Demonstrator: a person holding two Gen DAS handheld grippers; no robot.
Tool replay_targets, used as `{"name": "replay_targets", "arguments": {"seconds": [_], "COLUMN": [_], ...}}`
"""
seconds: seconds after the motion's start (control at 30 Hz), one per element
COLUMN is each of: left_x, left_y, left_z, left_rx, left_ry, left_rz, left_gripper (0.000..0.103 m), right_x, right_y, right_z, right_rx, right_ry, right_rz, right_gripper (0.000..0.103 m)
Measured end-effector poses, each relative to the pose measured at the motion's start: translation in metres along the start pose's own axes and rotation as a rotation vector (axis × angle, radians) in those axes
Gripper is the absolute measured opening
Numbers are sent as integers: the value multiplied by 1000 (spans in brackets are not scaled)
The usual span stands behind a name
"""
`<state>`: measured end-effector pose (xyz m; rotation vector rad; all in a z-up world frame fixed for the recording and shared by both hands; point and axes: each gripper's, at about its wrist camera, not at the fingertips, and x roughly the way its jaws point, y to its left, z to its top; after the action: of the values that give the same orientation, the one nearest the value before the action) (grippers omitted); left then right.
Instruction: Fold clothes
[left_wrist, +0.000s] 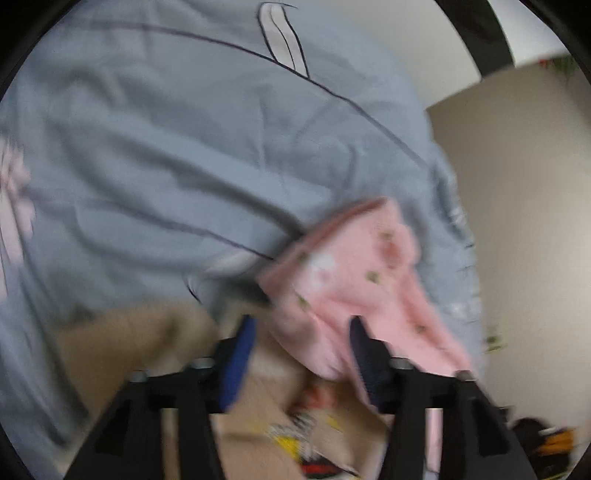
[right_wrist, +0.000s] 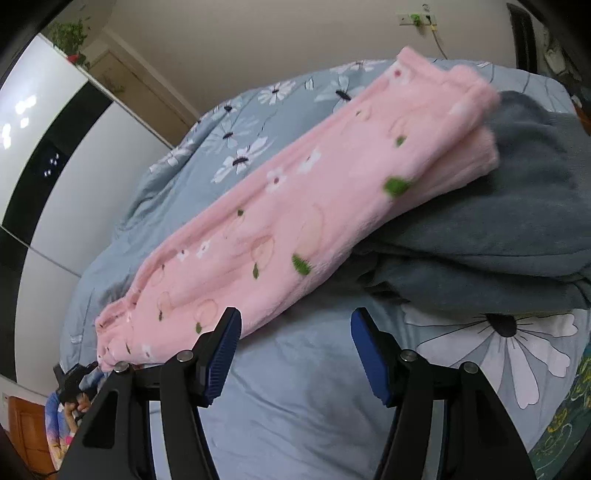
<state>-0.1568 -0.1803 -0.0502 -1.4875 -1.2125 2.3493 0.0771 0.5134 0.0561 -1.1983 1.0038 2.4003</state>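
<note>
Right claw (right_wrist: 295, 350): black frame, blue ribbed pads, jaws well apart, nothing between them, only bare bedcover below. Ahead and to its left, a pink fleece garment printed with white flowers, green leaves and peach outlines (right_wrist: 295, 206), folded into a long band, lying slantwise on the blue-grey floral quilt covering the bed (right_wrist: 295, 398). Far end of the pink band resting on a heap of folded dark grey-blue fleece clothing (right_wrist: 517, 229); near end close to the bed's edge, beside the left finger of this claw.

Left claw (left_wrist: 301, 347): view blurred, jaws likewise apart. Same pink garment (left_wrist: 354, 280) hanging down in front, its lower edge just by the right-hand pad (left_wrist: 364, 354), apparently not pinched, though blur leaves contact uncertain. Beneath, a tan cloth with a red and yellow print (left_wrist: 266, 435). Behind, blue-grey quilt (left_wrist: 166, 147) filling most of the view.
</note>
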Motion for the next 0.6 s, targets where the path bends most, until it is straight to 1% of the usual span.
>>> {"name": "replay_targets", "arguments": {"seconds": [0.03,0.07,0.13,0.17,0.23,0.3,0.4,0.47,0.53,0.6], "left_x": [-2,5,35,49,58,78,101,107,112,115], "left_y": [1,-3,-21,-27,-27,-33,-44,-51,-53,-54], "left_z": [-7,-12,-26,-33,-42,-48,-48,-48,-54,-55], "left_rx": [-23,-35,-49,-46,-52,-76,-95,-96,-106,-115], "left_ry": [9,34,100,139,157,165,153,129,114,108], "left_rz": [-56,-82,-103,-93,-60,-37,-37,-20,-3,17], "left_gripper": [71,74,76,76,76,76,76,76,76,74], "right_x": [-4,-6,-8,-9,-12,-20,-37,-44,-47,-43], "right_y": [-4,-8,-16,-22,-32,-43,-59,-67,-71,-69], "right_z": [-1,-2,-4,-5,-7,-7,-2,6,17,27], "right_rx": [12,26,61,84,137,187,237,262,281,274], "right_ry": [-10,-17,-27,-31,-44,-78,-157,-195,-225,-238], "right_rz": [9,14,30,43,69,85,88,98,131,130], "right_gripper": [63,63,66,66,67,67,67,67,67,67]}}
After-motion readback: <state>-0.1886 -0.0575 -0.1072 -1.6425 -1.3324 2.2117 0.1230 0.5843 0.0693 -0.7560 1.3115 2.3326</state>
